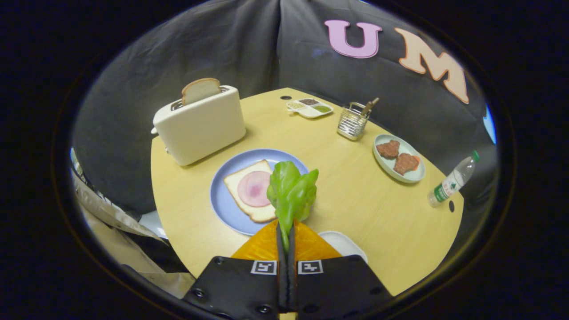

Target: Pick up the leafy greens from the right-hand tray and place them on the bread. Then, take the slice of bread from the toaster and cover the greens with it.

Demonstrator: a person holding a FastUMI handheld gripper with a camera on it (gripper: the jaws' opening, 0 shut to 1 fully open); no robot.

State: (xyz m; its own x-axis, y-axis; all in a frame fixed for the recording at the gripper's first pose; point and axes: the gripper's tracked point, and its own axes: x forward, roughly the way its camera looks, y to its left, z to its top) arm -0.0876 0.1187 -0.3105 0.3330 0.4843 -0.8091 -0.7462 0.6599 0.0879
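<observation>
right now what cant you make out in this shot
- White tray, gripper view: mostly hidden behind the tongs, which are shut on the leafy greens.
- Blue plate: its near right rim is covered by the greens.
- Toaster: slots face away, so the lower part of the bread slice is hidden.
- Small divided dish: contents too small to identify.

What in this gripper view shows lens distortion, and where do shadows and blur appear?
Gripper view: the fisheye bends the table edge into a curve. The toaster throws a soft shadow toward the blue plate, so the light is diffuse and overhead. The leafy greens, pinched in the tongs, look sharp; the bottle near the rim is softer.
</observation>
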